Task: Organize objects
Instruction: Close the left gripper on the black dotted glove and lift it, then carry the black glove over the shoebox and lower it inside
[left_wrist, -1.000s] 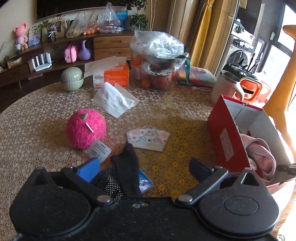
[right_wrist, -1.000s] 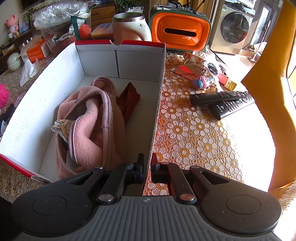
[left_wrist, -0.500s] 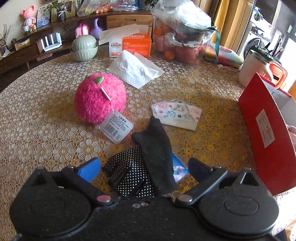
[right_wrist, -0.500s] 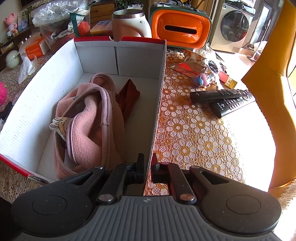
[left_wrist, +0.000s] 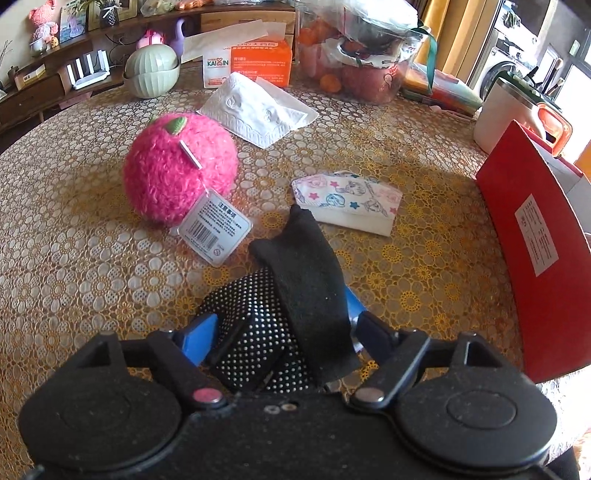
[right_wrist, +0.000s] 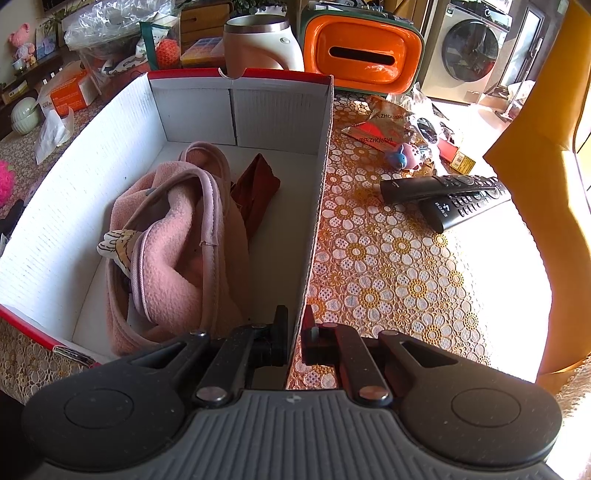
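Note:
A black glove (left_wrist: 306, 280) with a white-dotted palm lies on the lace tablecloth. My left gripper (left_wrist: 277, 321) straddles it, its jaws closing with the glove between the blue pads (left_wrist: 199, 338), which do not clearly press. Beyond it lie a pink plush apple (left_wrist: 177, 166) with a barcode tag and a patterned face mask (left_wrist: 347, 201). My right gripper (right_wrist: 294, 332) is shut on the right wall of the red-and-white box (right_wrist: 74, 184). In the box lie a pink fleece garment (right_wrist: 177, 243) and a dark red cloth (right_wrist: 255, 188).
The box's red outer side (left_wrist: 535, 258) stands right of the glove. A white tissue (left_wrist: 258, 107), an orange tissue box (left_wrist: 255, 59), green bowls (left_wrist: 151, 70) and bagged fruit (left_wrist: 362, 55) sit further back. Two remotes (right_wrist: 443, 192), a kettle (right_wrist: 258, 44) and an orange case (right_wrist: 362, 55) flank the box.
The left gripper has come down over the black glove and its jaws have narrowed around it. The right gripper has kept still on the box wall.

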